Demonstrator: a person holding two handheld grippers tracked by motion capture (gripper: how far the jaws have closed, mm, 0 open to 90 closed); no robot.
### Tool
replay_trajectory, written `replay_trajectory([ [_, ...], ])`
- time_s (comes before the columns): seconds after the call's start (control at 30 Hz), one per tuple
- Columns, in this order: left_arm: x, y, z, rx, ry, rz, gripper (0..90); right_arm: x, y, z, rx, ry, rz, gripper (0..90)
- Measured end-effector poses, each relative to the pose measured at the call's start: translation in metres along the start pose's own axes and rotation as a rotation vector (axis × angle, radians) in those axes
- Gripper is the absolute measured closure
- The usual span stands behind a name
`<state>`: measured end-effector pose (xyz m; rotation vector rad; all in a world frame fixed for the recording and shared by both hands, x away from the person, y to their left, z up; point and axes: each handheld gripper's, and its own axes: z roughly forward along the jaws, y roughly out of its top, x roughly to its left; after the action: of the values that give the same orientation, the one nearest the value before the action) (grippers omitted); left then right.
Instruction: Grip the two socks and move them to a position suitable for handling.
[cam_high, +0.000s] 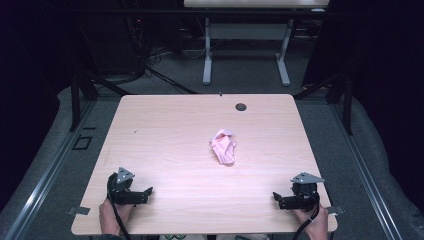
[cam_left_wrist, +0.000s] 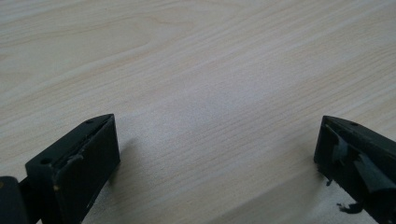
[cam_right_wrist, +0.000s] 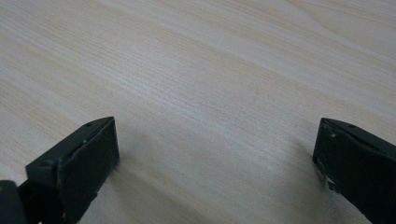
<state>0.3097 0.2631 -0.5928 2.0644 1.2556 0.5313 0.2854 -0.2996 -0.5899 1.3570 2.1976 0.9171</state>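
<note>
A crumpled pink cloth (cam_high: 224, 146) lies a little right of the middle of the light wooden table (cam_high: 165, 145). My left gripper (cam_high: 146, 193) rests low at the front left corner, held by a hand, pointing right along the table. Its jaws stand wide apart over bare wood (cam_left_wrist: 217, 123) with nothing between them. My right gripper (cam_high: 276, 198) sits at the front right corner in the other hand, pointing left. Its jaws are also spread wide over bare wood (cam_right_wrist: 217, 123), empty. Both grippers are well short of the cloth.
A round dark cable hole (cam_high: 241, 106) sits near the table's far edge. Beyond the table stands a white desk frame (cam_high: 207, 60) on grey carpet, with cables on the floor. Metal rails (cam_high: 45, 175) run along both sides of the table.
</note>
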Motion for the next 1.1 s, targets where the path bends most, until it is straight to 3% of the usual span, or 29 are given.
replay_trajectory([
  [0.6, -0.001, 0.0, 0.0, -0.001, 0.01, -0.012, 0.2, -0.002, 0.007, 0.003, 0.037, -0.021, 0.027, 0.0],
  [0.7, -0.001, 0.0, 0.0, -0.001, 0.01, -0.012, 0.2, -0.005, 0.015, 0.001, 0.051, 0.025, 0.052, 0.0],
  [0.9, -0.001, 0.0, -0.001, -0.003, 0.009, -0.012, 1.5, -0.002, 0.032, -0.003, 0.049, 0.063, 0.055, 0.0],
  [1.1, -0.001, 0.0, -0.001, -0.003, 0.009, -0.011, 1.5, 0.009, 0.06, 0.0, 0.103, 0.11, -0.002, 0.0],
])
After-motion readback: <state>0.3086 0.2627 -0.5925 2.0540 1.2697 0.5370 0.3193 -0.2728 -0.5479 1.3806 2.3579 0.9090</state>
